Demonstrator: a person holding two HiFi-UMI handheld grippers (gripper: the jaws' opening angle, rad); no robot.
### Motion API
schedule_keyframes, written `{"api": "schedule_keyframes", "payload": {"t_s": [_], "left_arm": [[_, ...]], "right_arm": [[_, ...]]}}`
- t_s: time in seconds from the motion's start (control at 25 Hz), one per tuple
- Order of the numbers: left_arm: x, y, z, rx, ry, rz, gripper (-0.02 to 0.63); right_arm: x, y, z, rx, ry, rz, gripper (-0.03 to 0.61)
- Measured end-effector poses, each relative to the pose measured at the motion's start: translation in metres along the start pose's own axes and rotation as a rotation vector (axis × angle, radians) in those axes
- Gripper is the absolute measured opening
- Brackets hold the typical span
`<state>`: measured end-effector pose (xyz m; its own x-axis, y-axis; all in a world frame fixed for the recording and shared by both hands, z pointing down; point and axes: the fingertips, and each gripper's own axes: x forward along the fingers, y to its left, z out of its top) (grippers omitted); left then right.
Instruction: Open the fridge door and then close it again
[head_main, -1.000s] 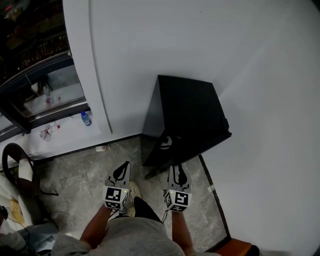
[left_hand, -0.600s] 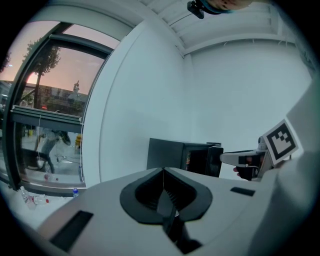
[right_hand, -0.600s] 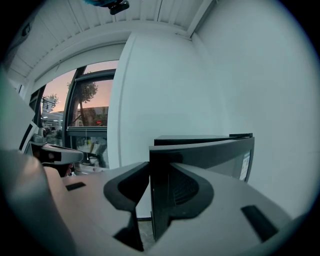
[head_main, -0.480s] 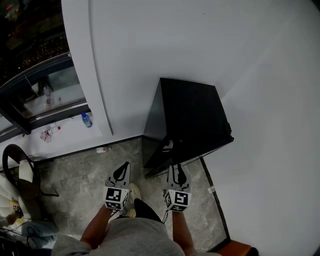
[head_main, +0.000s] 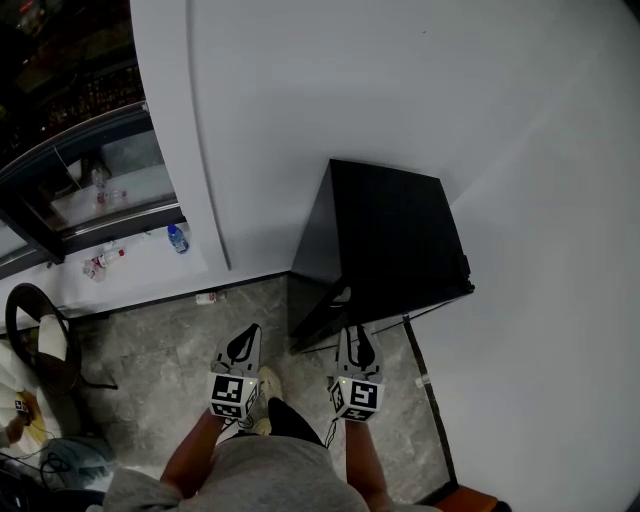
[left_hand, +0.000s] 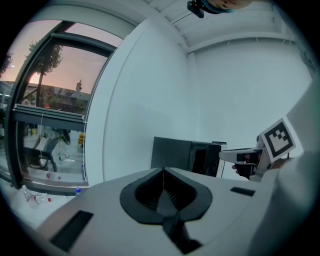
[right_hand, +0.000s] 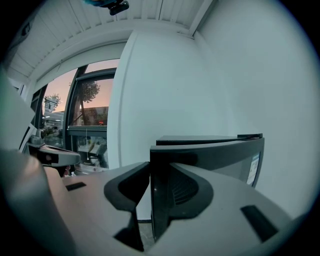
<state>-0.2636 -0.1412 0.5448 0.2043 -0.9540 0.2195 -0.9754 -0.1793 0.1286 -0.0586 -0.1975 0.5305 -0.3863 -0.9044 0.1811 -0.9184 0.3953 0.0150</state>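
Nearest me, left hand-held gripper (left_hand: 163, 172): jaws shut tight with nothing in them. It hangs in front of the fridge (head_main: 390, 225), off its left side. I read it as parked and idle, kept out of the door's swing.

Right hand-held gripper (right_hand: 160, 166): right at the front of the fridge, jaws spread wide. The free edge of the door (right_hand: 215, 156) stands upright between them. The jaws have just been closing in on that edge. The pads look almost on it, but I can't confirm a firm pinch yet. It points nearly level, so the door edge runs straight down the gap. That suits swinging the door, less so lifting anything.

The door is ajar, angled out from the fridge body toward me, so I judge the opening half done or nearly so and the closing still to come. Next move needs a secure hold, or a push with one jaw, following the door's arc. Risk is the edge slipping out of wide jaws.

The fridge is small, black, boxy, with a flat bare top. It stands on the floor (head_main: 160, 350), grey marbled tile, not on any raised surface.

Behind and right of the fridge are plain white walls (head_main: 420, 80), so it sits in a corner. Far left of the fridge there's a window (head_main: 95, 170) with a dusk sky outside. A small bottle (head_main: 173, 238) sits on the white ledge below it.
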Motion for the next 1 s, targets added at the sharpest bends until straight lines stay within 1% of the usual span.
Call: {"api": "schedule_keyframes", "payload": {"t_s": [0.52, 1.0], "left_arm": [[0.011, 0.018, 0.001, -0.002, 0.004, 0.034, 0.008], [0.014, 0.035, -0.002, -0.006, 0.014, 0.08, 0.008]], "right_arm": [[0.028, 0.002, 0.002, -0.06, 0.001, 0.029, 0.129], [0.053, -0.001, 0.004, -0.046, -0.001, 0.039, 0.123]]}}
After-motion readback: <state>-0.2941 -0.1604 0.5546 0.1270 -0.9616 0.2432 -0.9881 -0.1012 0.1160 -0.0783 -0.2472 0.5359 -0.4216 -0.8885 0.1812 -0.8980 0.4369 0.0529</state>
